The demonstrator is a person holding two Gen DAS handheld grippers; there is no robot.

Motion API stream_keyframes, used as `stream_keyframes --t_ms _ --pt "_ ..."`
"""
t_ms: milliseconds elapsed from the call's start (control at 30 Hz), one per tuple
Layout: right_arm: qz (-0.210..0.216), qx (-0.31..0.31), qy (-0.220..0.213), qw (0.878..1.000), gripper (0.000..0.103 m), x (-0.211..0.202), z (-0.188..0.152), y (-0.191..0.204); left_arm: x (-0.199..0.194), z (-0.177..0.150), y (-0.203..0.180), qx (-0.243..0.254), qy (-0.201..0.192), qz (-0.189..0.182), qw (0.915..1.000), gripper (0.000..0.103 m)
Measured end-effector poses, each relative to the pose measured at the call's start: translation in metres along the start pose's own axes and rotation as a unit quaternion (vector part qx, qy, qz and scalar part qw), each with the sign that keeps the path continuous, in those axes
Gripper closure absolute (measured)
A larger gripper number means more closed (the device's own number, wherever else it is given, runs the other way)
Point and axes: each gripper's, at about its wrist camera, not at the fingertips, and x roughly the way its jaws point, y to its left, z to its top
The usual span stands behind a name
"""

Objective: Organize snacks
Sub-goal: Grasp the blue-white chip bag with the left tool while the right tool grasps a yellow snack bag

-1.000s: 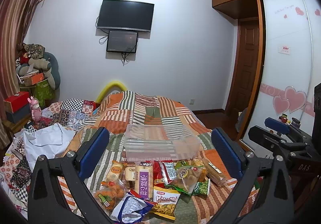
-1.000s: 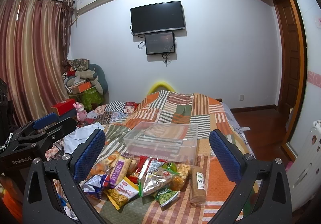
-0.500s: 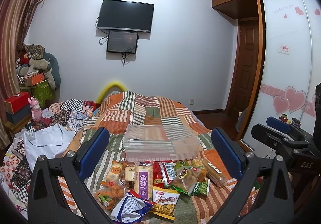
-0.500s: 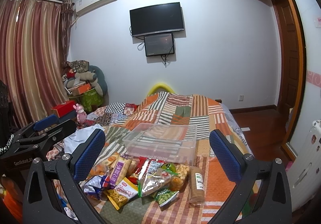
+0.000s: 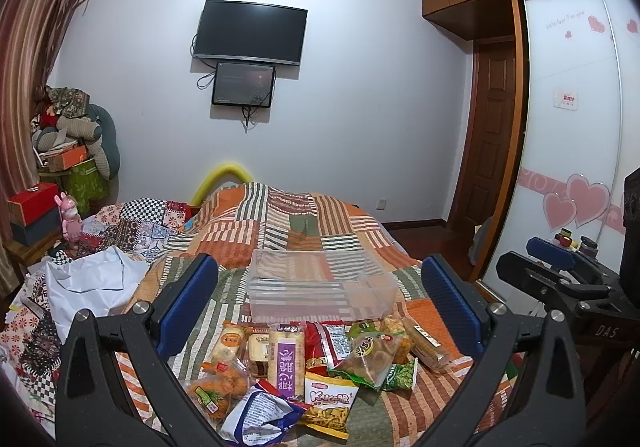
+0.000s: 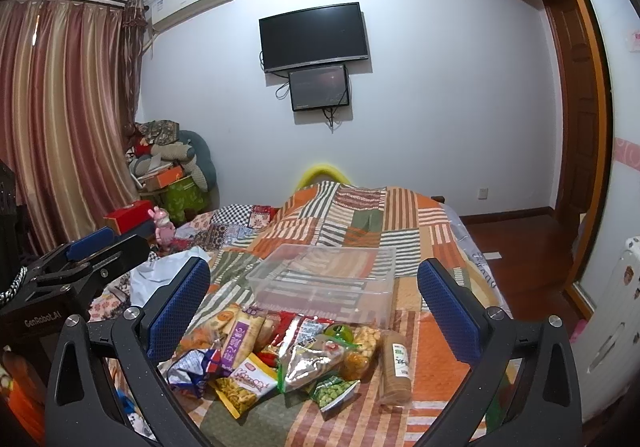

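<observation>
The left tongs (image 5: 318,299) are spread wide, blue pads far apart, holding and touching nothing; the right tongs (image 6: 314,297) are equally wide apart and empty. Both hang above the bed (image 5: 304,223), with its striped patchwork quilt. The snacks (image 5: 304,363) lie in one loose, overlapping heap of shiny packets on the quilt: a purple-labelled pack (image 5: 285,361), a yellow bag of sticks (image 5: 328,405), a green pea bag (image 6: 334,391), a brown biscuit roll (image 6: 395,367). One clear plastic bin (image 5: 320,287) sits just behind the heap, empty. Roughly a dozen packets; the overlap prevents an exact count.
</observation>
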Motion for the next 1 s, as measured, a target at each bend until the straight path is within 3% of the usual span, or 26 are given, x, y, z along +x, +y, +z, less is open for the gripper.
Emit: stream_keyframes --t_ms 267,400,467,667,767,833,1000 --pt "0.018 0.000 0.022 1.000 0.000 0.011 -0.008 0.001 0.008 -0.006 0.014 -0.020 0.021 -0.001 0.9996 0.001" --pt "0.029 -0.002 0.051 0.998 0.000 0.025 -0.018 0.004 0.023 -0.015 0.031 -0.038 0.062 0.003 0.9974 0.019" --pt "0.035 0.000 0.068 0.997 0.003 0.033 -0.023 0.005 0.031 -0.021 0.039 -0.042 0.082 0.010 0.9957 0.019" --pt "0.063 0.012 0.135 0.989 0.020 0.062 -0.043 0.008 0.047 -0.046 0.056 -0.024 0.138 0.027 0.9897 0.020" --pt "0.081 0.018 0.174 0.981 0.033 0.076 -0.056 0.012 0.051 -0.060 0.058 -0.008 0.162 0.030 0.9864 0.020" --pt "0.101 0.023 0.205 0.973 0.047 0.086 -0.065 0.015 0.052 -0.070 0.058 -0.002 0.175 0.028 0.9842 0.020" --pt "0.120 0.024 0.261 0.958 0.049 0.102 -0.088 0.023 0.055 -0.087 0.059 0.001 0.205 0.015 0.9787 0.020"
